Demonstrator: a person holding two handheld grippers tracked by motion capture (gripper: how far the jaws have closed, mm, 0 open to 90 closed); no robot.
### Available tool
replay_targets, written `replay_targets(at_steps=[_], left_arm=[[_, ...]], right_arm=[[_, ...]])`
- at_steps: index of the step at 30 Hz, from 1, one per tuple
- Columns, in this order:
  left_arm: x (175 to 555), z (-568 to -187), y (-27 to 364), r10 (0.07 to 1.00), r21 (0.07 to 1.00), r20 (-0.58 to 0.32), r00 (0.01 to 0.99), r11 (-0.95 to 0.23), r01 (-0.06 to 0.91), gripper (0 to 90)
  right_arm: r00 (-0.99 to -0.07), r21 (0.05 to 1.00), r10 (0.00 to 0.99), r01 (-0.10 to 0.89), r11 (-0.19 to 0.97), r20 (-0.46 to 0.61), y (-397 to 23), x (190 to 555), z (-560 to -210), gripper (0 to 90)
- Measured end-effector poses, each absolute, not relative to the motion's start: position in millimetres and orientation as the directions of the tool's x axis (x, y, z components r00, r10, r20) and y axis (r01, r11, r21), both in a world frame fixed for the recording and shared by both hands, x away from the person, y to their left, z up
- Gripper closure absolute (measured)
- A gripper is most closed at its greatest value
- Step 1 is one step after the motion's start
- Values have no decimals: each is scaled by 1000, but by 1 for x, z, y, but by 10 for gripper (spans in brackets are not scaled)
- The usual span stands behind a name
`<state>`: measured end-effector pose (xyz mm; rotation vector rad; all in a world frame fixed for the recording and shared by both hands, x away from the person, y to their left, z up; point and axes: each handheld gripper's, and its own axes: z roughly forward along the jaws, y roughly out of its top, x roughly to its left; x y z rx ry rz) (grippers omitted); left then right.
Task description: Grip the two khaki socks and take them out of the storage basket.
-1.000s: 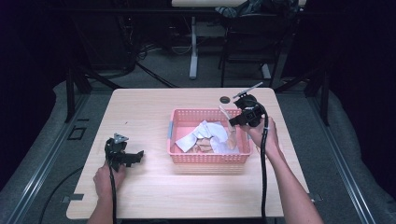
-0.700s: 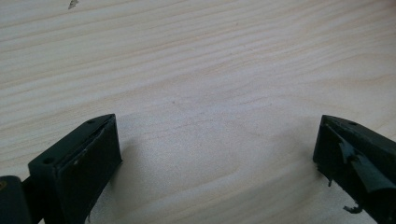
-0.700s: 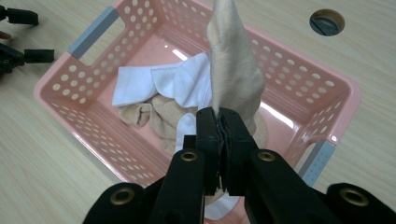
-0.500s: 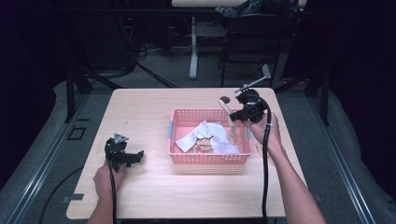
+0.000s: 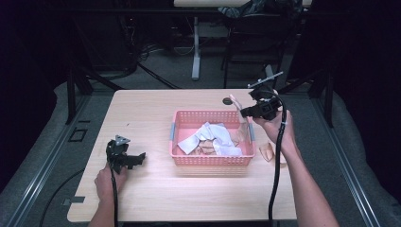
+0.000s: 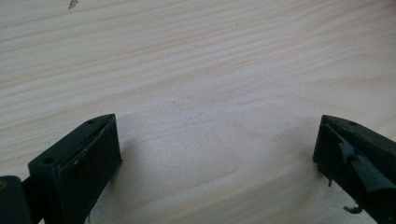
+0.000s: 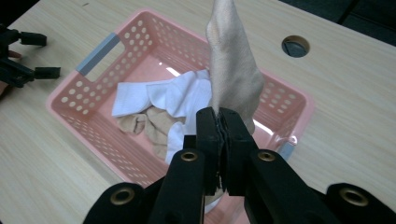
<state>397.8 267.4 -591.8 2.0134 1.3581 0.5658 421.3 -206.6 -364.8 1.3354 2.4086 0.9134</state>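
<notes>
One beige sock [image 7: 232,70], clamped in our right hand-held gripper [image 7: 219,122] above the pink basket [image 7: 93,116]. Our left hand-held gripper [image 5: 125,158] rests on the worktop [image 5: 142,189], jaws apart.

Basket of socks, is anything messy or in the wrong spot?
One beige sock lies on the table right of the pink basket, apart from the jumbled white and beige socks inside. The right gripper holds another beige sock above the basket. Nothing looks damaged.

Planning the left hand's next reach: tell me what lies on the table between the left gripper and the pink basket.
Nothing: in the high view, the stretch from the left gripper to the pink basket is bare wooden table.
</notes>
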Motion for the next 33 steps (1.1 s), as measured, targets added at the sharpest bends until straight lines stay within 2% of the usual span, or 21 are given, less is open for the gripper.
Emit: replay_targets(at_steps=[17, 33], left_arm=[[398, -592, 267, 927, 710, 1, 374, -264, 653, 4], [398, -592, 267, 927, 710, 1, 375, -264, 652, 4]], right_arm=[[-488, 655, 870, 681, 328, 71, -250, 409, -350, 876], [-419, 657, 905, 704, 271, 77, -288, 405, -357, 877]])
